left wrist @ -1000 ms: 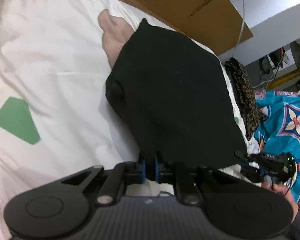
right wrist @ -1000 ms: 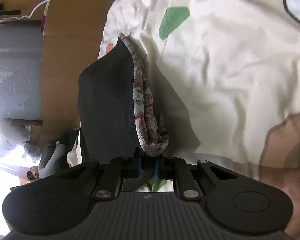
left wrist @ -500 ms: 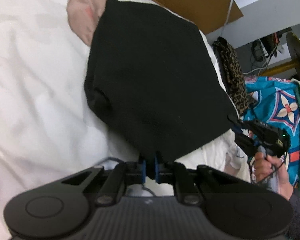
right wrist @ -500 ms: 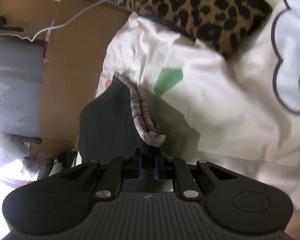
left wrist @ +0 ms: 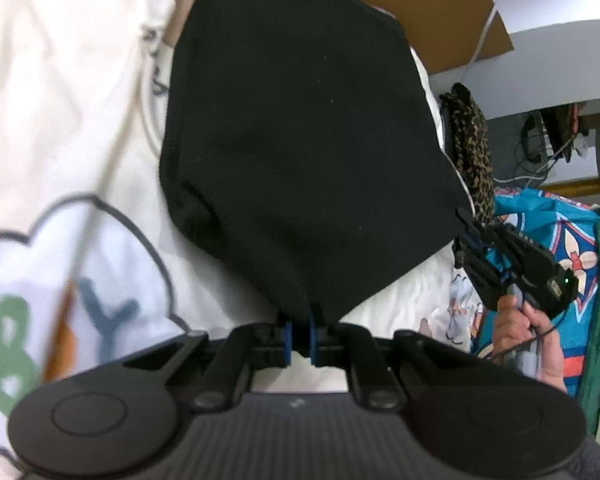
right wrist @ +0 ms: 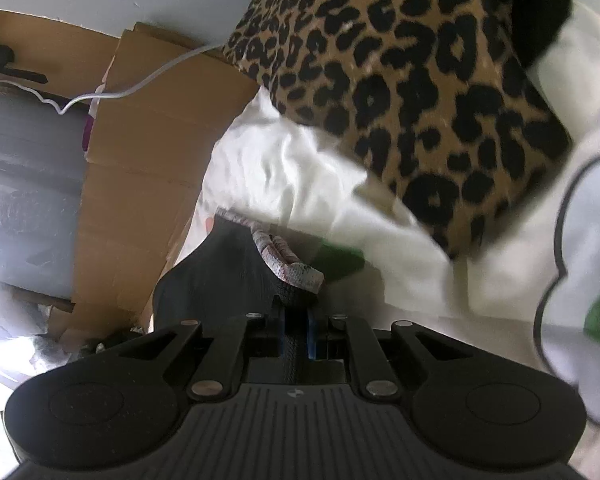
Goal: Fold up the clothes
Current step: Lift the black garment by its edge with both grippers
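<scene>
A black knit garment (left wrist: pixel 300 152) hangs stretched between both grippers above the white printed bed cover (left wrist: pixel 60 100). My left gripper (left wrist: pixel 300 338) is shut on its near corner. In the left wrist view my right gripper (left wrist: pixel 466 236) pinches the garment's right corner, held by a person's hand (left wrist: pixel 528 332). In the right wrist view my right gripper (right wrist: pixel 296 334) is shut on the black garment (right wrist: pixel 224 276), whose patterned pink-grey edge band (right wrist: pixel 288 260) runs away from the jaws.
A folded leopard-print cloth (right wrist: pixel 404 92) lies on the white cover (right wrist: pixel 300 176) ahead of the right gripper. Flattened cardboard (right wrist: pixel 140 160) and a white cable (right wrist: pixel 140 88) sit past the bed edge. A turquoise patterned fabric (left wrist: pixel 572 248) lies at right.
Both grippers have carried the black garment along the bed; the leopard cloth now fills the right wrist view, and printed letters on the cover have come into the left wrist view.
</scene>
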The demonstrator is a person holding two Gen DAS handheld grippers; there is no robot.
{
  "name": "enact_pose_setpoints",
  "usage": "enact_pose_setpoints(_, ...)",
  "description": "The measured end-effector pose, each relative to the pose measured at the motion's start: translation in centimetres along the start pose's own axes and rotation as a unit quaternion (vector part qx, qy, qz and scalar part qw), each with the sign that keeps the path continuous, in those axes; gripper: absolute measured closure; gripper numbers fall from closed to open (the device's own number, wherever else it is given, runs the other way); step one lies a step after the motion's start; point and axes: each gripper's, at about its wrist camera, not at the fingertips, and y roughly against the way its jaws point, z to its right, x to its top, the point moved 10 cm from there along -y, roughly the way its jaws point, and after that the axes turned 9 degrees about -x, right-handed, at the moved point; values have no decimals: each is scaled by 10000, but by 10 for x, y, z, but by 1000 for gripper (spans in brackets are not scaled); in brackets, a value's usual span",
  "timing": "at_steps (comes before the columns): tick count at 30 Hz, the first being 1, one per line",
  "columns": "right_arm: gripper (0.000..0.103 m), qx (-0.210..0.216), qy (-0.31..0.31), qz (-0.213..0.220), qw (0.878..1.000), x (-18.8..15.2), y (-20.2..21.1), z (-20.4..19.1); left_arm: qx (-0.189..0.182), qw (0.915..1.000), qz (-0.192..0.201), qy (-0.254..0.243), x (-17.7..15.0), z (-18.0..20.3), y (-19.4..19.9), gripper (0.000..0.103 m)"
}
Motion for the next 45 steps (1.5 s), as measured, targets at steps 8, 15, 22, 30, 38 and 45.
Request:
enact_pose_setpoints(8, 58, 206, -179, -232, 9994, -2, -8, 13, 38, 9999, 14, 149, -8, 9, -13, 95)
enact_pose_setpoints(15, 58, 402, -372, -643, 9964, -43, -16, 20, -30, 9998, 27, 201, -6, 16, -17, 95)
enact_pose_setpoints(22, 59, 643, -472, -1021, 9916, -90, -22, 10, -173, 9994, 50, 312, -4, 17, -8, 95)
enact_pose_setpoints(30, 58, 892, -575, -1242, 9866, -121, -28, -7, -429, 9975, 95, 556, -1, 19, 7, 95)
enact_pose_setpoints(38, 58, 996, -820, -1378, 9820, -141, -38, -18, -640, 9952, 129, 733, 1, 29, 16, 95)
enact_pose_setpoints(45, 60, 1003, -913, -1316, 9820, -144, -41, -22, -709, 9943, 106, 783, 1, 28, 15, 95)
